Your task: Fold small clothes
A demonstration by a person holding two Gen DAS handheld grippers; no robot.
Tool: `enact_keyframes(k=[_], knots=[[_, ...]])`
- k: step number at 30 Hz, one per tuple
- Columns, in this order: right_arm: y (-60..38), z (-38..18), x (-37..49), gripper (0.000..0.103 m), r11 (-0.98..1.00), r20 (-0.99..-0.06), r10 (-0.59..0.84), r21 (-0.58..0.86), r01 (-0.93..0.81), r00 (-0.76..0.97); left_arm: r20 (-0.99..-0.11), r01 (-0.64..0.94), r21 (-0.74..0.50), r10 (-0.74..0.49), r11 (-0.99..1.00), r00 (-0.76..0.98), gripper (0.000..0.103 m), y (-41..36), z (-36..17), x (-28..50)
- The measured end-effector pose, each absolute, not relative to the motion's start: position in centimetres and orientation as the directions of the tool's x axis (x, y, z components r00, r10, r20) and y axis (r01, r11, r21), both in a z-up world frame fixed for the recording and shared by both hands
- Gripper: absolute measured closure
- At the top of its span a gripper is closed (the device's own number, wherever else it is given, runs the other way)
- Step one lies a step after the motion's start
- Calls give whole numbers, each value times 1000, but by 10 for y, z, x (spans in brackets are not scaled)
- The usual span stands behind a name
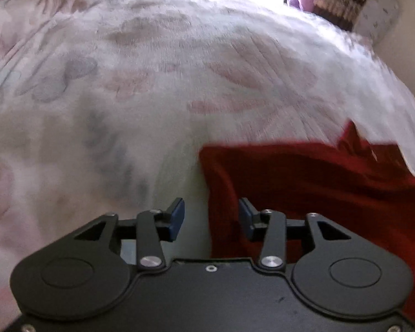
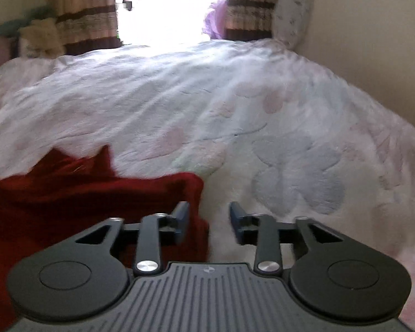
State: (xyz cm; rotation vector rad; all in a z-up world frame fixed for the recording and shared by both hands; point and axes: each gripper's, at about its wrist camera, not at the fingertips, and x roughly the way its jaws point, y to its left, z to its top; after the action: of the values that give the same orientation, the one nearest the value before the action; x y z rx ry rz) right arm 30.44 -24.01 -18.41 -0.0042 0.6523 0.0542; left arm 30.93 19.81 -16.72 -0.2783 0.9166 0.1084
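A small red garment (image 1: pixel 312 182) lies on a pale floral bedspread (image 1: pixel 152 88). In the left wrist view it fills the lower right, and its left edge runs between the fingers of my left gripper (image 1: pixel 211 218), which is open with nothing held. In the right wrist view the same red garment (image 2: pixel 77 193) spreads over the lower left. My right gripper (image 2: pixel 209 222) is open over the garment's right edge, its left finger above the red cloth and its right finger above the bedspread (image 2: pixel 235 116). The garment's near part is hidden under both gripper bodies.
The bed runs back to a bright window with striped brown curtains (image 2: pixel 83 13). A cream wall (image 2: pixel 373 55) borders the bed on the right, with a pale pillow (image 2: pixel 292 13) in the far corner. Purple cloth (image 2: pixel 215 22) and soft toys (image 2: pixel 38 38) sit at the far end.
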Motion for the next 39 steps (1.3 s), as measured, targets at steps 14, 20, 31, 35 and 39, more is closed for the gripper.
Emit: enact_keyframes(k=[14, 20, 31, 35, 39], knots=[[-248, -210, 199, 65, 965, -736, 253, 148, -214, 629, -848, 2, -247, -218, 969, 483, 55, 154, -187, 174], [-250, -202, 199, 88, 965, -724, 262, 178, -194, 638, -804, -15, -299, -244, 954, 542, 103, 158, -188, 186], [-242, -182, 201, 88, 968, -717, 231, 104, -227, 657, -749, -38, -293, -205, 955, 630, 89, 187, -153, 179], [-242, -184, 202, 88, 969, -722, 232, 110, -222, 652, -780, -43, -300, -219, 953, 586, 53, 181, -176, 186], [-241, -186, 201, 87, 969, -730, 228, 105, -224, 644, -817, -43, -317, -250, 947, 520, 52, 171, -196, 202]])
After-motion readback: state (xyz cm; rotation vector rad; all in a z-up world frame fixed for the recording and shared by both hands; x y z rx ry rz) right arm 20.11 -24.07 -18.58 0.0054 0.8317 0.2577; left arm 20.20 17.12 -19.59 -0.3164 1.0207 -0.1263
